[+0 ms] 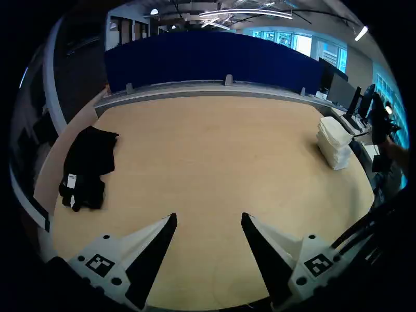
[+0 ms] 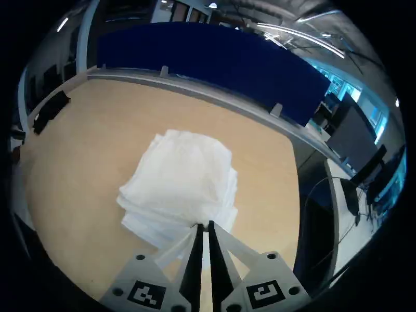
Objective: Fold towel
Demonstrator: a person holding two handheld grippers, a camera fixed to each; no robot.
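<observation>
Jaws: left gripper (image 1: pixel 208 221) wide apart, empty; right gripper (image 2: pixel 204 226) closed at towel stack (image 2: pixel 182 171) edge.

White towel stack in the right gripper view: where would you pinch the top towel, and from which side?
Probably the top towel at its near edge, approached low from the side where the right gripper is. The layers of the stack fan out there, exposing separate edges; the flat top gives nothing to pinch.
</observation>
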